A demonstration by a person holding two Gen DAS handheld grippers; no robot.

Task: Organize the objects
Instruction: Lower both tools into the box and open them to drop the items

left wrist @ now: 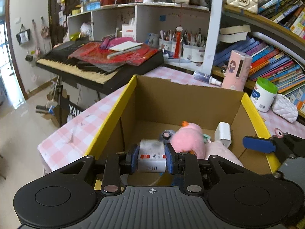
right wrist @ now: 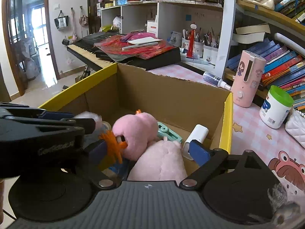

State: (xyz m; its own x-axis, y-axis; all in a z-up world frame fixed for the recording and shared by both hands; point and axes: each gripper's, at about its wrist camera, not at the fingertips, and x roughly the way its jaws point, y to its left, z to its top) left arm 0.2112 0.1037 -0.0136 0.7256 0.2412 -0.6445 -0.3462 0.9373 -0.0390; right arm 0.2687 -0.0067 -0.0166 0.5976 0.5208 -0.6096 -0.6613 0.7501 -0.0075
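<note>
An open cardboard box (left wrist: pixel 171 99) with yellow rim edges stands on the pink checked table. My left gripper (left wrist: pixel 151 159) is shut on a small white box with red labels (left wrist: pixel 151 156), held low over the near-left part of the carton. Inside lie a pink plush with orange feet (right wrist: pixel 137 133), a paler pink plush (right wrist: pixel 160 164), a white adaptor (right wrist: pixel 196 135), a mint green plastic tool (right wrist: pixel 169 131) and a tape roll (left wrist: pixel 165 135). My right gripper (right wrist: pixel 148 151) stands open and wide over the two plush toys, its pads clear of them. One of its blue fingers (left wrist: pixel 259 144) shows at the right.
A black keyboard (left wrist: pixel 99 61) piled with red papers stands behind the carton. On the table at the right are a pink cylinder device (right wrist: pixel 247 78), a lying spray bottle (right wrist: pixel 215 79), a white tub with a green lid (right wrist: pixel 276 106) and a white quilted bag (left wrist: pixel 285 110). Bookshelves fill the right.
</note>
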